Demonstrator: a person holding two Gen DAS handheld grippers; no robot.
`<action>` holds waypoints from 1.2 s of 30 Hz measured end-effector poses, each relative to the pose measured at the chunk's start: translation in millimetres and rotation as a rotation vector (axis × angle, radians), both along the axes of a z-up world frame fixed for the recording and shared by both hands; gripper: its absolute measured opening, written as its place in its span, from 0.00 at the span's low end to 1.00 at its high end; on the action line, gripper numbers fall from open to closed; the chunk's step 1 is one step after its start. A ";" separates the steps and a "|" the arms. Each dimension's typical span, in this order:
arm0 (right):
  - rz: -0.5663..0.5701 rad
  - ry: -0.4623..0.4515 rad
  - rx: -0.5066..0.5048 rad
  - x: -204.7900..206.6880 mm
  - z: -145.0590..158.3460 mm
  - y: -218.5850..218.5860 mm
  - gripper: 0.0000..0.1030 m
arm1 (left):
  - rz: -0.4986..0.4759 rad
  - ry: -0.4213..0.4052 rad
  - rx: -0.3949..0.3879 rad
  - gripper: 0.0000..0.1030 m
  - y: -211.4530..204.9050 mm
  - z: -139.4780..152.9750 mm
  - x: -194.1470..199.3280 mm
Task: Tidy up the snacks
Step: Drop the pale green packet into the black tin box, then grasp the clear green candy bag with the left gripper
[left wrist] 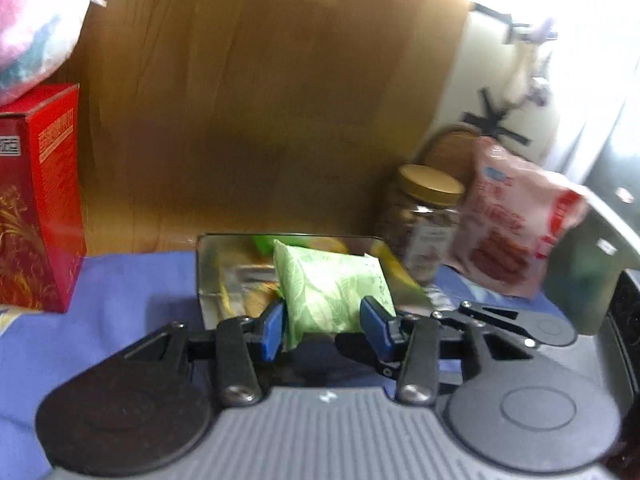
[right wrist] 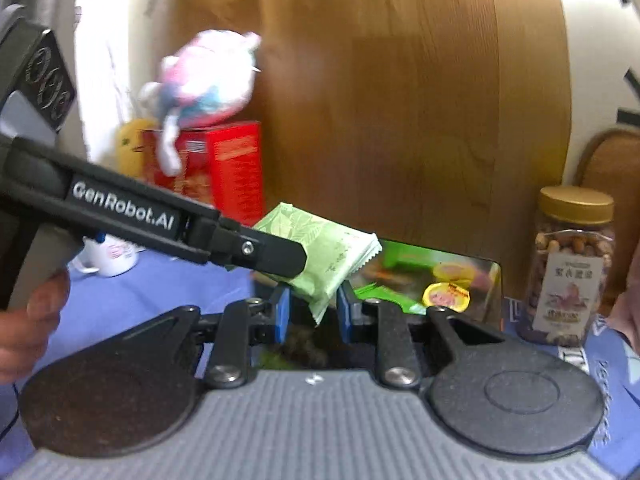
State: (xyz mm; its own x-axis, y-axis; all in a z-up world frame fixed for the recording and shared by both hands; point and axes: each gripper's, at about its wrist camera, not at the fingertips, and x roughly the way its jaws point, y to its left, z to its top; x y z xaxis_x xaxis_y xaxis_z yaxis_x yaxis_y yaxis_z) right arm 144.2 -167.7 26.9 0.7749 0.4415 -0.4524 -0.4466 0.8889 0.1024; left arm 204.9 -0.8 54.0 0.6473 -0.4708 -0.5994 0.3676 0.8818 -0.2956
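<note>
Left claw [left wrist: 323, 322] pinches green snack packet [left wrist: 334, 290] above metal tin [left wrist: 208, 272], jar [left wrist: 424, 220] at 2 o'clock. Right claw [right wrist: 313, 312] spread, pads flanking packet's lower corner.

Black claws [left wrist: 325, 326], blue pads [right wrist: 282, 312], white "GenRobot.AI" lettering.

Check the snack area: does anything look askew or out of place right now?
Only the pink-and-white plush toy, perched atop the red cardboard box, with one limb dangling down its front. The green leaf-print snack packet is tilted, but only because the left gripper holds it above the shiny metal tin.
</note>
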 end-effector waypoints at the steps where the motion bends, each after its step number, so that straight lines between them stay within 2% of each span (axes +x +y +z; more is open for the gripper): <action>1: -0.005 0.009 -0.011 8.1 -3.3 3.7 0.27 | 0.013 0.009 0.016 0.41 -0.6 -4.2 9.1; 3: -0.008 0.026 -0.049 21.2 -10.2 11.1 0.27 | 0.038 0.025 0.045 0.42 -2.1 -14.8 22.0; 5: -0.009 0.041 -0.087 35.0 -18.4 18.9 0.28 | 0.081 0.031 0.094 0.49 -4.3 -23.4 32.7; 6: -0.015 0.042 -0.105 41.0 -22.7 22.1 0.33 | 0.101 0.028 0.119 0.49 -4.2 -26.9 36.0; 7: -0.024 0.034 -0.126 44.9 -25.9 25.0 0.38 | 0.111 0.022 0.128 0.48 -3.0 -28.5 36.5; 9: -0.037 0.012 -0.132 42.1 -26.2 25.1 0.39 | 0.107 0.016 0.094 0.51 3.6 -26.2 31.9; 13: -0.059 0.012 -0.023 21.7 -18.5 1.6 0.39 | 0.104 -0.041 0.063 0.52 17.8 -15.4 0.8; 15: -0.070 0.044 0.083 1.1 -16.8 -18.3 0.38 | 0.090 -0.034 0.029 0.54 28.3 -14.5 -16.9; 17: -0.056 0.101 0.170 -14.9 -24.3 -34.6 0.38 | 0.068 0.016 0.004 0.54 35.8 -22.5 -26.6; 20: -0.050 0.209 0.218 -27.8 -44.4 -43.6 0.38 | 0.027 0.131 -0.014 0.54 38.8 -49.8 -31.3; 23: -0.054 0.333 0.275 -20.9 -66.2 -41.9 0.38 | 0.021 0.222 -0.018 0.59 36.4 -75.5 -27.6; 25: -0.049 0.383 0.321 -11.3 -74.6 -39.7 0.38 | 0.012 0.286 -0.059 0.61 35.1 -93.7 -25.0; 26: -0.045 0.408 0.341 -5.0 -79.2 -38.0 0.38 | 0.013 0.262 -0.085 0.63 34.9 -97.4 -30.0; 27: -0.041 0.437 0.354 -0.3 -83.9 -35.5 0.37 | 0.008 0.248 -0.078 0.60 32.7 -99.1 -34.7; 30: -0.020 0.470 0.422 -3.5 -93.5 -29.6 0.24 | 0.027 0.196 -0.042 0.47 29.0 -100.8 -47.4; 32: -0.026 0.445 0.404 -8.1 -91.7 -25.0 0.23 | 0.048 0.190 -0.048 0.38 32.4 -101.4 -51.2; 33: -0.024 0.442 0.406 -9.3 -90.7 -24.1 0.21 | 0.051 0.200 -0.067 0.37 35.9 -99.6 -51.6; 36: -0.001 0.424 0.464 -12.0 -85.4 -26.5 0.07 | 0.064 0.202 -0.104 0.37 42.0 -92.2 -54.0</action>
